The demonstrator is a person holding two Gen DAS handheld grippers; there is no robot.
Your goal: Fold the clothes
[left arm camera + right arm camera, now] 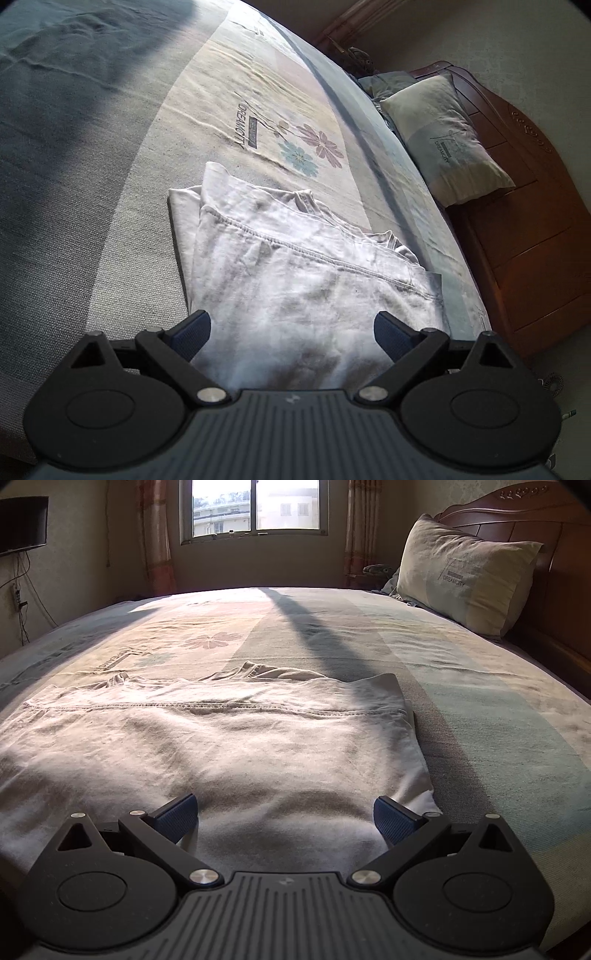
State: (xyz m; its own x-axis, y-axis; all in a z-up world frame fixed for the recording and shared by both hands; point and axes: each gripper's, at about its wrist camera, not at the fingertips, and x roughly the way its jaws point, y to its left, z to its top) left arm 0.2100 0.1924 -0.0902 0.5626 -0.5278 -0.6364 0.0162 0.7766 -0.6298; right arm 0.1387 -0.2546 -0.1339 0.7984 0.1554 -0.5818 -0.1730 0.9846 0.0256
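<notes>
A white garment (pixel 280 266) lies folded flat on the bed, with a stitched hem running across its top layer. My left gripper (pixel 291 334) hovers open over its near end, with nothing between the blue pads. In the right wrist view the same white garment (pixel 207 746) spreads across the sheet, hem line across the middle, collar bunched at the far edge. My right gripper (pixel 286 818) is open just above the near right part of the cloth, holding nothing.
The bed sheet (pixel 480 709) has a flower print and "DREAMCITY" lettering. A pillow (pixel 465 572) leans on the wooden headboard (pixel 554 524) at the right. A window (pixel 255 506) is behind the bed; a nightstand (pixel 524 258) stands beside it.
</notes>
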